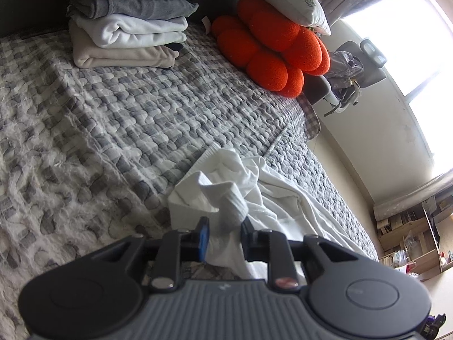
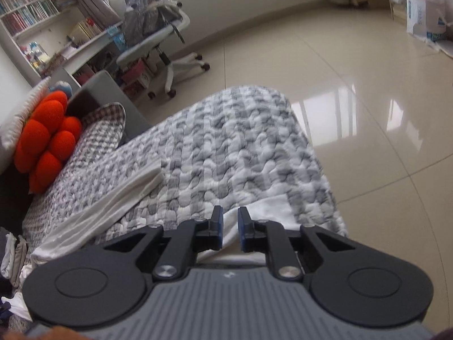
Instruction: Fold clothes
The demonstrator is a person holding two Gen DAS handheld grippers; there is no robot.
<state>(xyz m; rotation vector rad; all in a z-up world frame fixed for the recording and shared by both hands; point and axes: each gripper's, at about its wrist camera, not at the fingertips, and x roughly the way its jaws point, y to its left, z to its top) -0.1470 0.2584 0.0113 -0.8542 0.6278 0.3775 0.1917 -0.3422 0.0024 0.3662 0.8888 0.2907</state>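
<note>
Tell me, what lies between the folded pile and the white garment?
Only bare quilt, in the left wrist view, between pile and garment.

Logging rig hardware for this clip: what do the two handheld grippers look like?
Both match. The left gripper and the right gripper each have a grey ribbed body, two round black discs at the sides, black linkage arms with silver pivot bolts, and short black fingers with blue pads. A small pale logo marks the ribbed body. No cables, hands or sleeves show.
</note>
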